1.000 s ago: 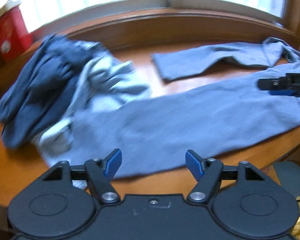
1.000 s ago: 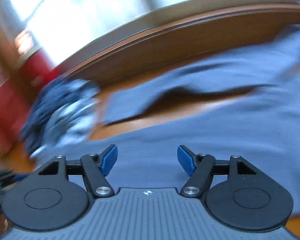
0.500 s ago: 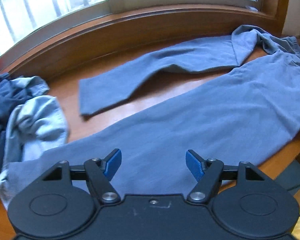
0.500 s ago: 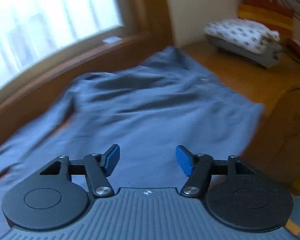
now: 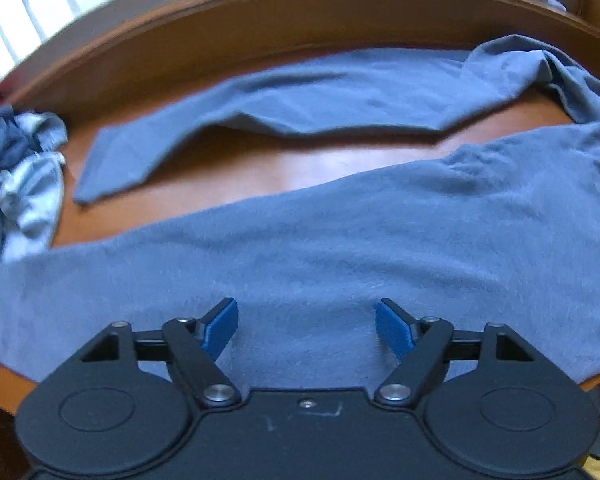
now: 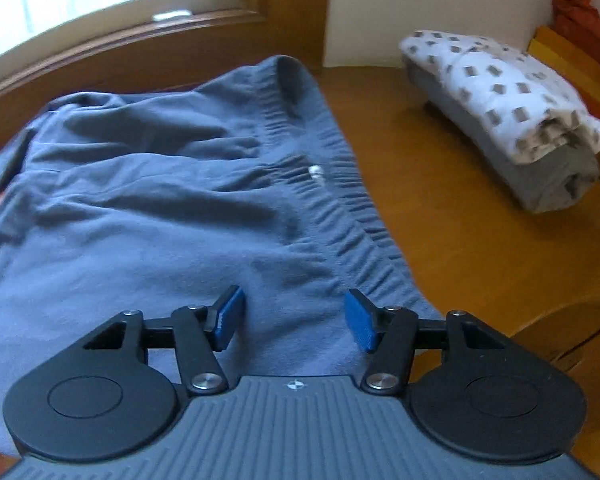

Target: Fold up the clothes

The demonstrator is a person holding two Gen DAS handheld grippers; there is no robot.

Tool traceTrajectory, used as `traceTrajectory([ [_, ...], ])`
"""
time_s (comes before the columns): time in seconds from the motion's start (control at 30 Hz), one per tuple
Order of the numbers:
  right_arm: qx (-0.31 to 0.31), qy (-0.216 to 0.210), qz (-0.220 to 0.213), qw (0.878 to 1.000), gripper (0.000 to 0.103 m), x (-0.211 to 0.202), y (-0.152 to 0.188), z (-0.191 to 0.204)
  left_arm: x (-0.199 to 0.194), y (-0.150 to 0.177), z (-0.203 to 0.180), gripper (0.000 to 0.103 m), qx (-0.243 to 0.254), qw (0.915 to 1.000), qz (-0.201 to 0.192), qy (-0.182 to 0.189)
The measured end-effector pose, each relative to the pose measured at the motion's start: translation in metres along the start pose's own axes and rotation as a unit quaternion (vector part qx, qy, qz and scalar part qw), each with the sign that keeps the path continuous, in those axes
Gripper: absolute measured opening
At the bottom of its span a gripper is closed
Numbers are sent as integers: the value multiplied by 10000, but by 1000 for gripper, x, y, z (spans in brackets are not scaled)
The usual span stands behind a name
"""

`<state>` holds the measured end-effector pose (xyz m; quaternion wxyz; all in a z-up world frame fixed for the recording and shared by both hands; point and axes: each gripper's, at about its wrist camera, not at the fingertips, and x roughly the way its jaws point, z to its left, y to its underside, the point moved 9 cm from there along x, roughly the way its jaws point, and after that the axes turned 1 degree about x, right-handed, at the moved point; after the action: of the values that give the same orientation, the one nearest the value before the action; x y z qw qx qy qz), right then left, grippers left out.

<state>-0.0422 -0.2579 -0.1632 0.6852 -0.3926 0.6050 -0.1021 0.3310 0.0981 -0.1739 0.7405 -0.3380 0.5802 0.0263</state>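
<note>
A pair of grey-blue trousers lies spread across the wooden table, one leg near me and the other leg farther back. My left gripper hovers over the near leg, its jaws opening, nothing between the blue pads. In the right wrist view the trousers' elastic waistband runs down the middle. My right gripper hangs over the cloth close to the waistband, its jaws closing, with no cloth pinched between the pads.
A heap of dark and pale clothes sits at the table's left end. A rolled bundle of grey cloth wrapped in white patterned fabric lies at the right. A wooden window sill borders the back. The table's edge drops off near right.
Both grippers have swept rightward along the trousers. The left view has left the clothes heap at its edge. The right view now shows the waistband and bundle, and its jaws stand narrower.
</note>
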Motion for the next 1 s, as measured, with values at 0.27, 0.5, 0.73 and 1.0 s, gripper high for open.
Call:
traceTrajectory([
  [0.27,-131,711,-40,9974,66,15,-19,-52,-4,3,-51,80,317,9992,-74,219],
  [0.5,-910,492,-546,9931,66,-26,-41,3,-17,-10,-22,80,511,9971,-423,-377],
  [0.73,-2613,-1451,-993,9491,67,-48,-38,166,-14,-39,30,80,780,9907,-575,-956],
  [1.0,-4157,-2537,-1165,8656,67,-39,-30,333,13,-76,83,80,1338,9844,-753,-861],
])
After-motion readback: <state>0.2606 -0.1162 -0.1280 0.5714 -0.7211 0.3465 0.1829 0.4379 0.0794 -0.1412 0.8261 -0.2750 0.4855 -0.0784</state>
